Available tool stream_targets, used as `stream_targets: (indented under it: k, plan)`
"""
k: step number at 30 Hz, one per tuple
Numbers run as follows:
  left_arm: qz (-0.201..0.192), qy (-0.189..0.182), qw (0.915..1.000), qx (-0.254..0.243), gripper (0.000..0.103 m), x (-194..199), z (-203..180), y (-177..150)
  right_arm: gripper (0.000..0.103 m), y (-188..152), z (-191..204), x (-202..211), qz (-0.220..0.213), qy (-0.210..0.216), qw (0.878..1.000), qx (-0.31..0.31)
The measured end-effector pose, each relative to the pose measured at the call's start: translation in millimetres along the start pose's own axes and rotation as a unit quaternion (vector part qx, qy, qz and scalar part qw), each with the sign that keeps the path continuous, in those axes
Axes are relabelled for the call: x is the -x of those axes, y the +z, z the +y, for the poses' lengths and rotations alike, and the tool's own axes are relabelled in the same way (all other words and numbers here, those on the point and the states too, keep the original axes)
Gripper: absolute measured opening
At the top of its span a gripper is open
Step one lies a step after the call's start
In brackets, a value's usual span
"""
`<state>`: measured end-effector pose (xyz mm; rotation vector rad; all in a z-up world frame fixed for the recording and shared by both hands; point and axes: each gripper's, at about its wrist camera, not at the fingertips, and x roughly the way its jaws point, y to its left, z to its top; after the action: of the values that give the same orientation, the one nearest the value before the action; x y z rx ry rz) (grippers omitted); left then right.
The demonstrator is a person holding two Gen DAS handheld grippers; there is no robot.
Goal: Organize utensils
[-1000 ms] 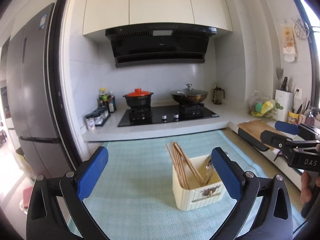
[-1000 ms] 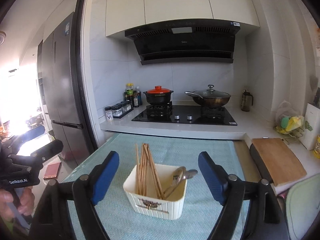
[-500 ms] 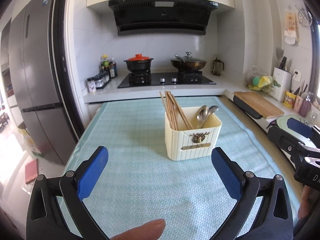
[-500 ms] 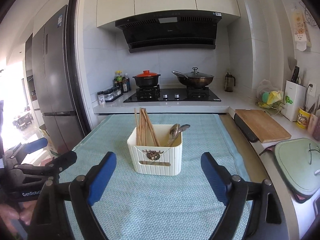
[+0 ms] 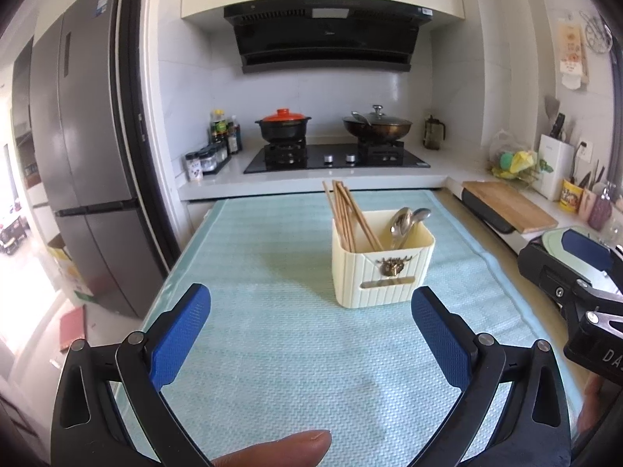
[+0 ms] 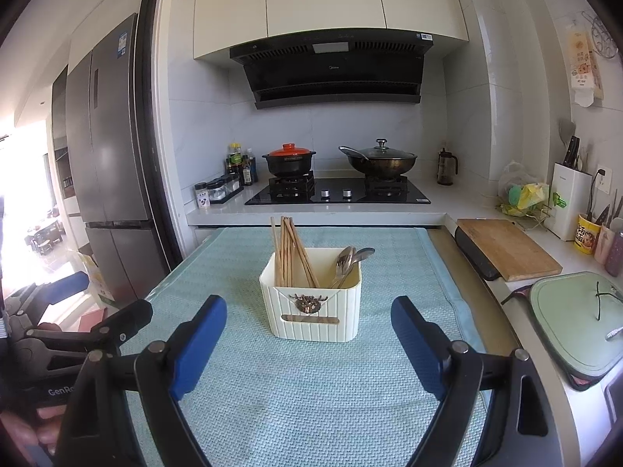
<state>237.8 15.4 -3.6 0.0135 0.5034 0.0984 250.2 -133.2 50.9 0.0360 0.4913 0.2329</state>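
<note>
Kitchen counter mat (image 6: 311, 389), utensil caddy (image 6: 311, 311) with chopsticks (image 6: 290, 251), spoons (image 6: 346, 260), both tools (image 5: 307, 334) (image 6: 309, 338) wide open, empty

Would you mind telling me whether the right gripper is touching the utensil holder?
Apart. The right wrist view shows the right gripper open, with bare mat between its fingertips and the utensil holder.

Cream utensil holder (image 5: 382, 268) with chopsticks (image 5: 348, 214) and perhaps two spoons (image 5: 405, 220) on teal mat (image 5: 272, 311).

Both hand-held grippers (image 5: 311, 327) (image 6: 309, 330) hover with jaws wide apart.
</note>
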Motion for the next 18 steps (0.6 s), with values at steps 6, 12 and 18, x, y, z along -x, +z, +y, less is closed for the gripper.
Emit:
stream_targets:
  k: [6,12,18]
  plan:
    - [0.003,-0.003,1.0000,0.002,0.103,2.1,-0.8,0.3,0.088,-0.3,1.0,3.4,0.001,0.000,1.000,0.002]
    - [0.009,-0.002,0.9999,0.005,0.103,3.4,-0.6,0.6,0.088,-0.6,2.0,6.5,0.003,-0.002,1.000,0.006]
    - [0.012,0.003,0.9999,0.003,0.103,5.3,-1.0,-0.6,0.088,-0.3,5.4,9.7,0.000,0.002,1.000,0.010]
